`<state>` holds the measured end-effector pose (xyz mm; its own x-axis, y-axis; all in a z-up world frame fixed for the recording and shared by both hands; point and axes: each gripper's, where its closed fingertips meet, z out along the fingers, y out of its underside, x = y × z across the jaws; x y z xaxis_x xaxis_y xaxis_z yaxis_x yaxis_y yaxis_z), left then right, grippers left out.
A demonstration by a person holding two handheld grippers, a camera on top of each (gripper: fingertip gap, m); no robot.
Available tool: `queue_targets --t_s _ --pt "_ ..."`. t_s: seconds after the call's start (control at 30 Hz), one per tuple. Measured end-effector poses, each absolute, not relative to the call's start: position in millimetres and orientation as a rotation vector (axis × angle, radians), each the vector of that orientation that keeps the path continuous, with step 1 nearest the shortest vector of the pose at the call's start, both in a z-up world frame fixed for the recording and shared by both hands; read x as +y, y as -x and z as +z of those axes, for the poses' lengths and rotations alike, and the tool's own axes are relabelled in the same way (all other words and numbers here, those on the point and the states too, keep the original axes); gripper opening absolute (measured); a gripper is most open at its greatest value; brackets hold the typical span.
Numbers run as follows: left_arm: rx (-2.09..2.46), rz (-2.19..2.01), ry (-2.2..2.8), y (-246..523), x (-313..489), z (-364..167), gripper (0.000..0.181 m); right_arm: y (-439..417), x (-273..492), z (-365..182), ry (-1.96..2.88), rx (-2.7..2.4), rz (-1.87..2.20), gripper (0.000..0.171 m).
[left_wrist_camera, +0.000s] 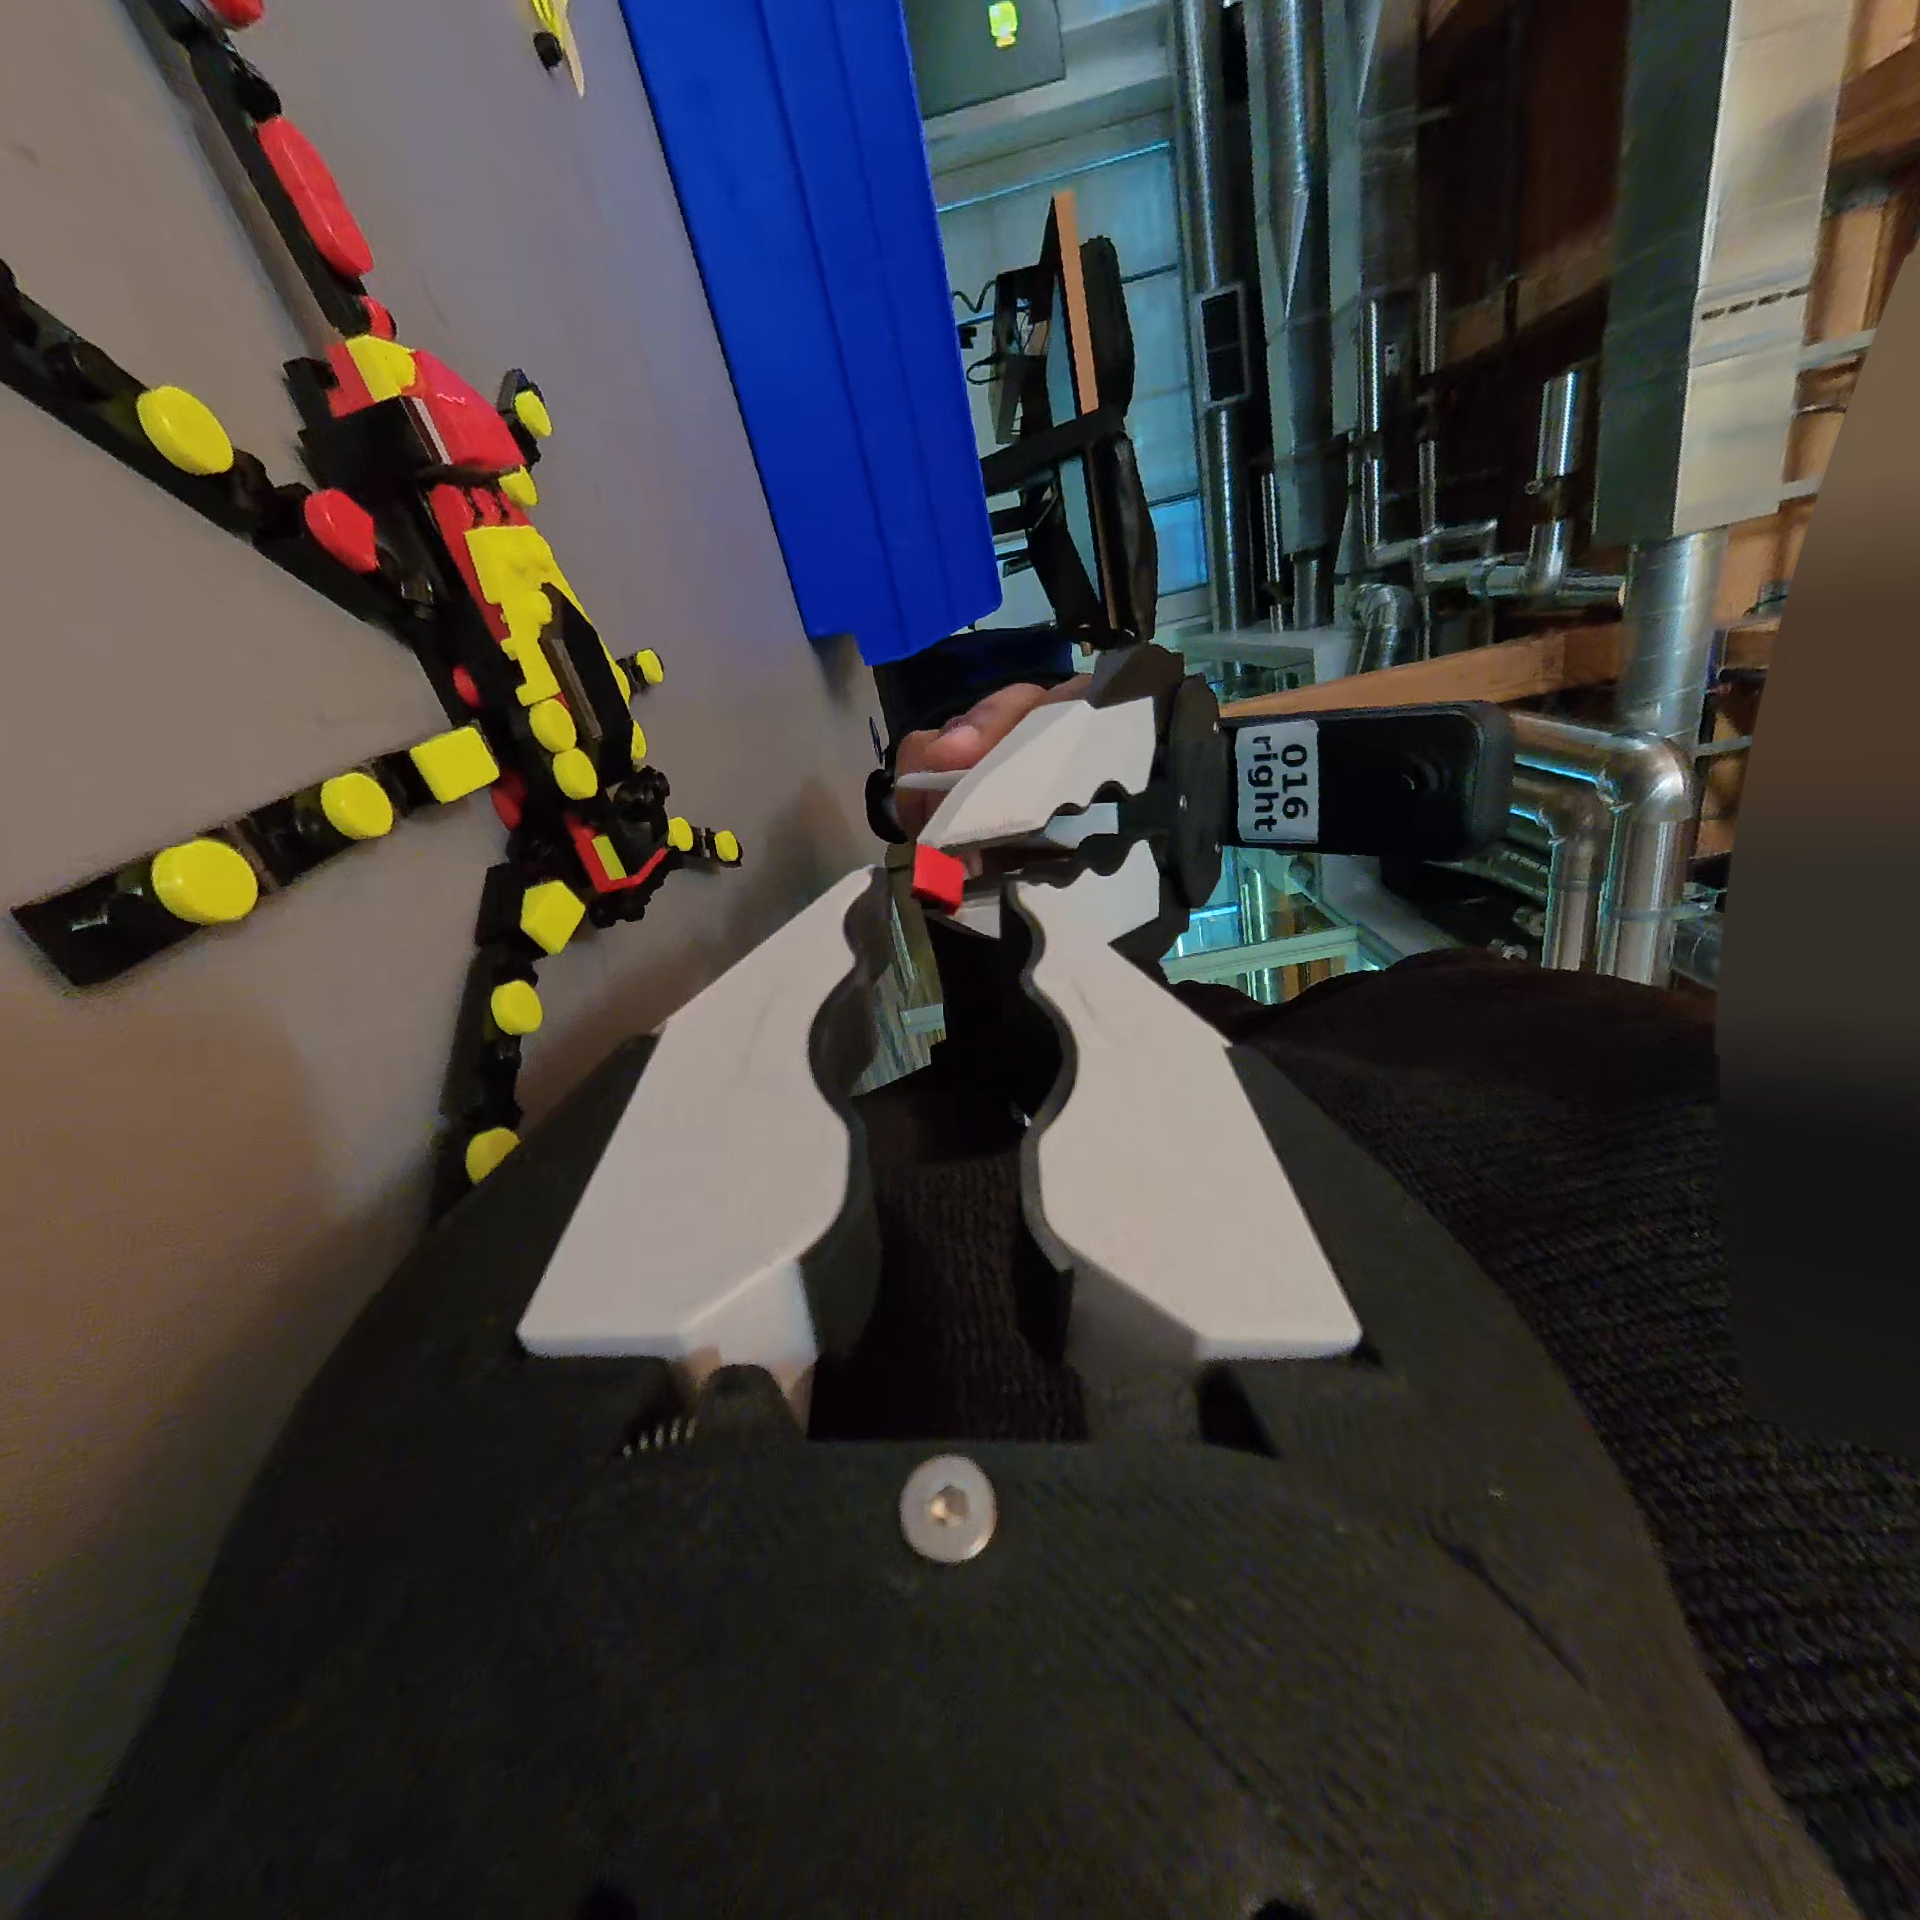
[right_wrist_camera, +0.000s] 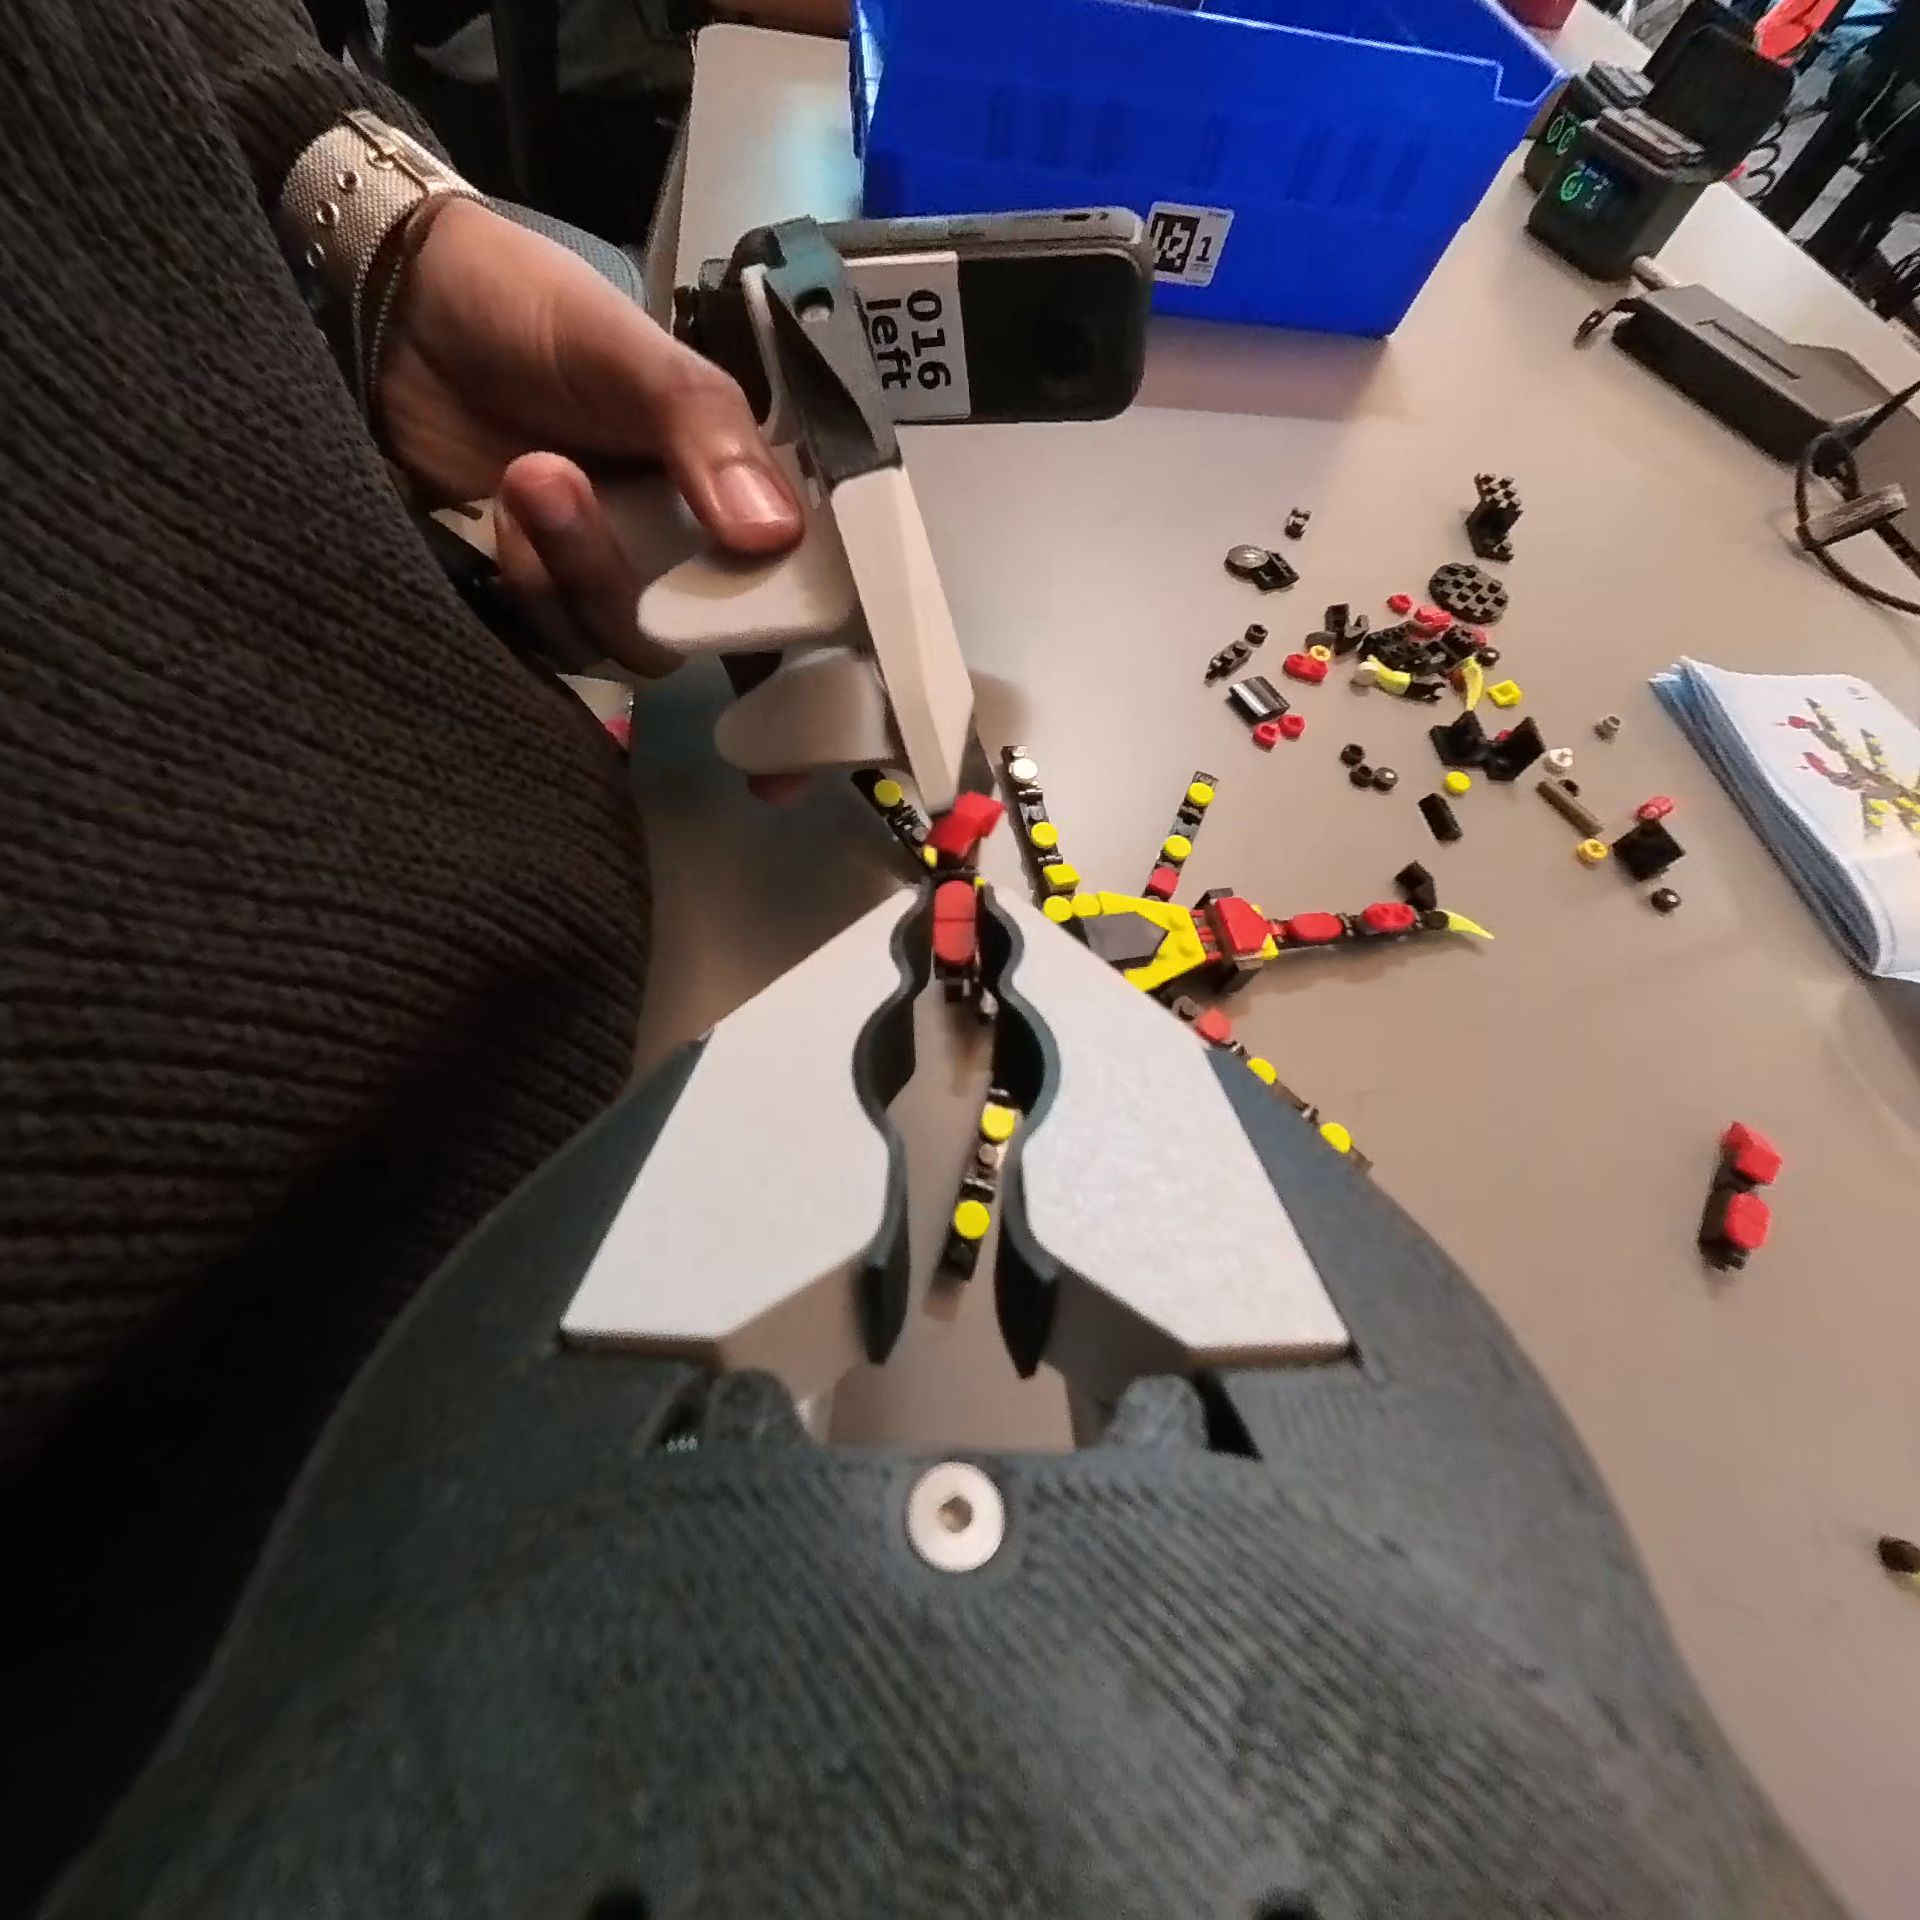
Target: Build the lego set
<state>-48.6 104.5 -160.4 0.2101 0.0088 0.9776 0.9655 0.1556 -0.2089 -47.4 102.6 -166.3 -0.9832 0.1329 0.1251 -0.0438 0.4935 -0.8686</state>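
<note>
Midway through my build, the spider-like lego model (right_wrist_camera: 1195,930) lies mostly assembled on the surface (right_wrist_camera: 1455,1351), loose pieces (right_wrist_camera: 1392,665) waiting, while both my grippers' jaws clamp a small red-and-black sub-assembly (right_wrist_camera: 956,914) above it.

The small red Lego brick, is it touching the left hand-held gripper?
Touching. In the left wrist view, the small red Lego brick sits pinched against the fingertips of the left hand-held gripper; the right wrist view shows that same tip pressing on it.
</note>
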Motion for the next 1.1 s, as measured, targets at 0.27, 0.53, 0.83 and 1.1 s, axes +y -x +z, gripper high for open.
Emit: queue_targets --t_s 0.27,0.53,0.83,1.1 --pt "-1.121 -0.942 1.179 51 105 -160 0.006 47 102 -165 0.076 -2.553 1.505 0.006" --pt "-1.077 -0.841 1.196 53 105 -155 0.005 48 102 -158 0.046 -2.507 1.501 0.006" --pt "-1.021 -0.801 1.174 50 106 -147 0.006 45 102 -144 0.019 -2.442 1.599 0.005" --pt "-1.026 -0.783 1.145 55 104 -140 0.024 46 102 -139 0.023 -2.407 1.627 0.005"
